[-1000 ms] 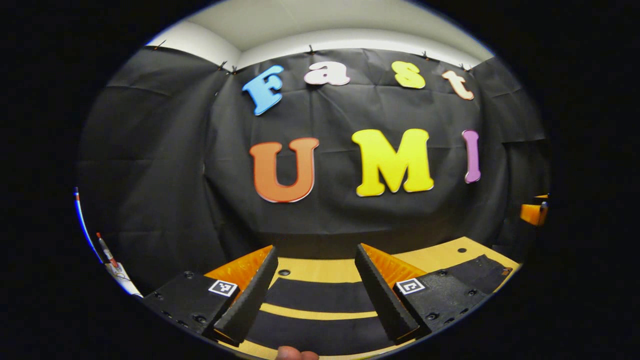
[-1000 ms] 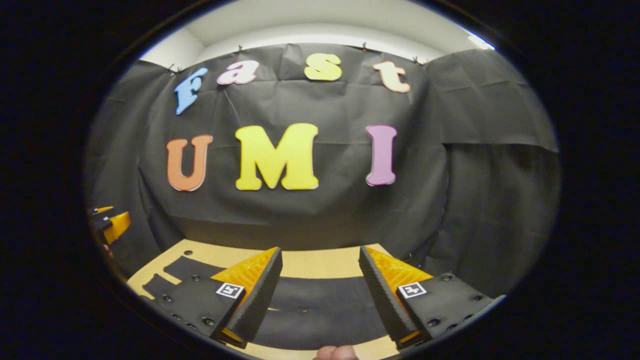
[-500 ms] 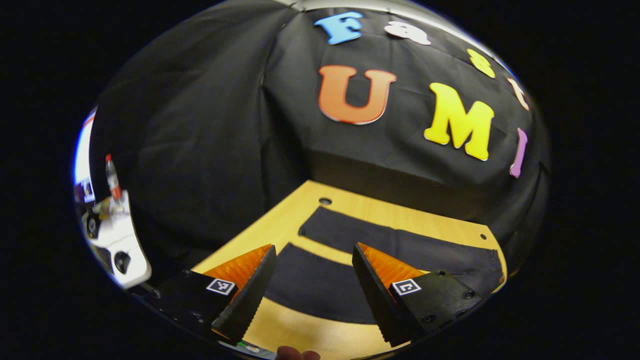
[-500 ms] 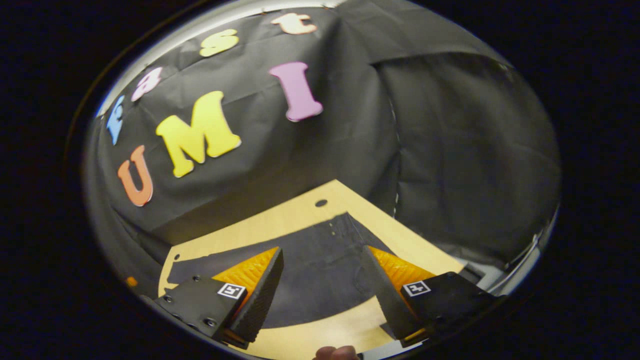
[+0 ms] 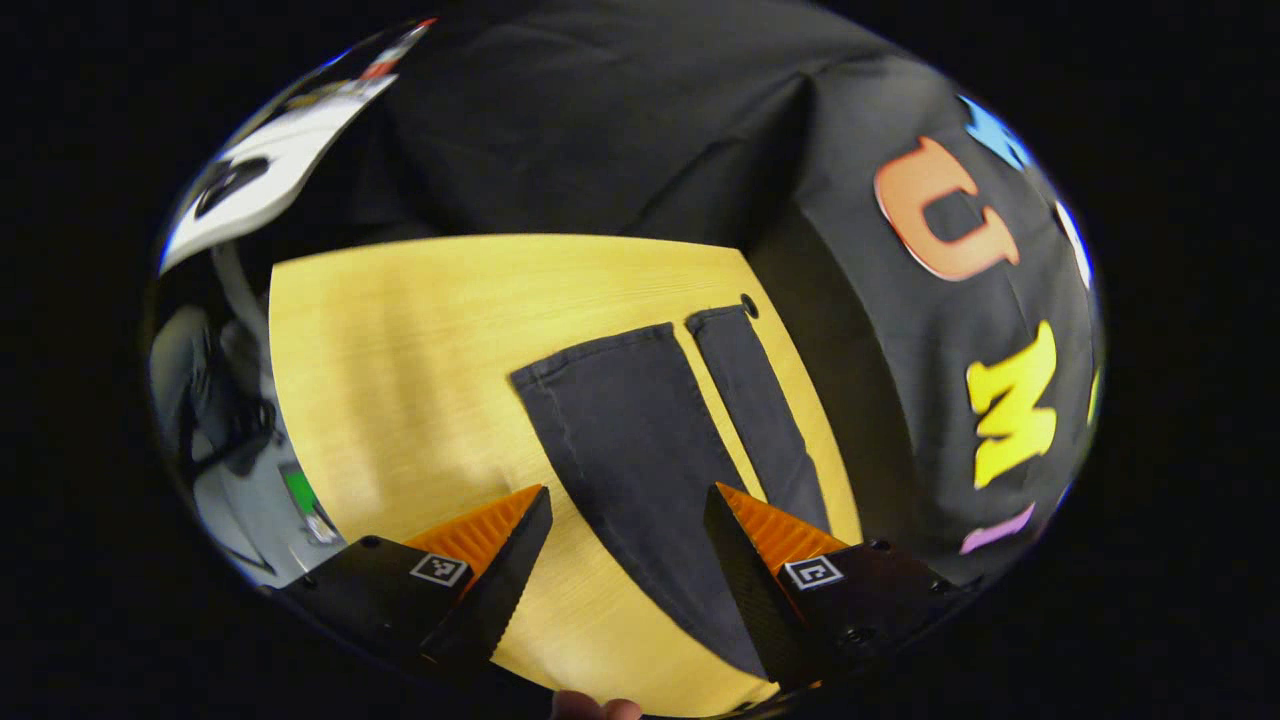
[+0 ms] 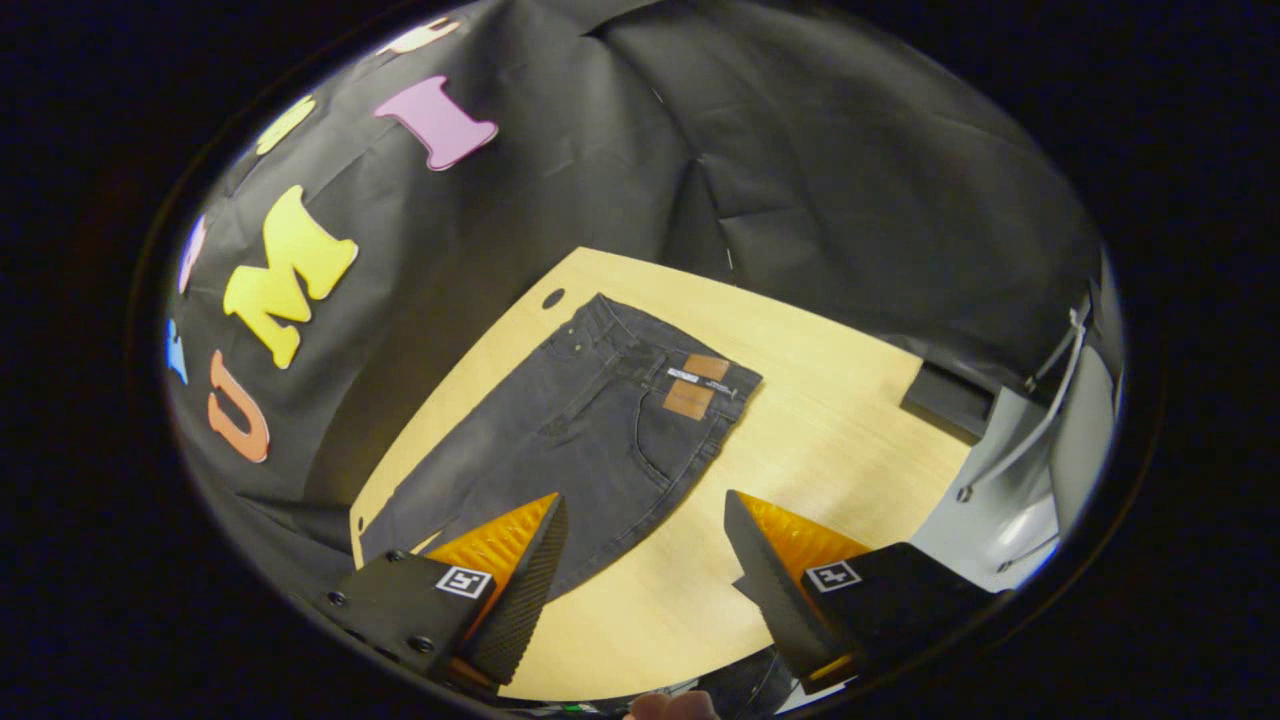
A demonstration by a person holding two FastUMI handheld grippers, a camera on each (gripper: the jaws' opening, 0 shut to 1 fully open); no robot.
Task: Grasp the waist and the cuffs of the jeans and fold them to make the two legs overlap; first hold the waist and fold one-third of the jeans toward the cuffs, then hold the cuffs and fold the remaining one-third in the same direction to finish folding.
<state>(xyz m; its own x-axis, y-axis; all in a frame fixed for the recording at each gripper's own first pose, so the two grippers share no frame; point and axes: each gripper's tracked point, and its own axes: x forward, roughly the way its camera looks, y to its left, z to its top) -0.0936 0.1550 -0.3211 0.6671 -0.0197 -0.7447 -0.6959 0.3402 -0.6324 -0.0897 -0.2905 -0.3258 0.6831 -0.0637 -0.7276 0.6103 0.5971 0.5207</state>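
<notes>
- The jeans [image 6: 600,430] lie flat and spread out on the bench [image 6: 830,420], close to the black cloth wall. No fold has been made: the two legs lie side by side with a strip of bench showing between them, not overlapping.
- In the right gripper view the waist [image 6: 660,345] with its brown patch sits at the far end. In the left gripper view the two cuffs [image 5: 640,345] lie at the far end of the legs, near a small hole in the bench.
- The left tool [image 5: 625,555] is open and grips nothing; it hovers above the nearer leg, apparently clear of the cloth.
- The right tool [image 6: 645,560] is also open and empty, held above the jeans' near edge, short of the waist.
- By my judgement the task is at its very start. The first grasp at waist and cuffs is not yet made, and the leg overlap and both one-third folds all remain.
</notes>
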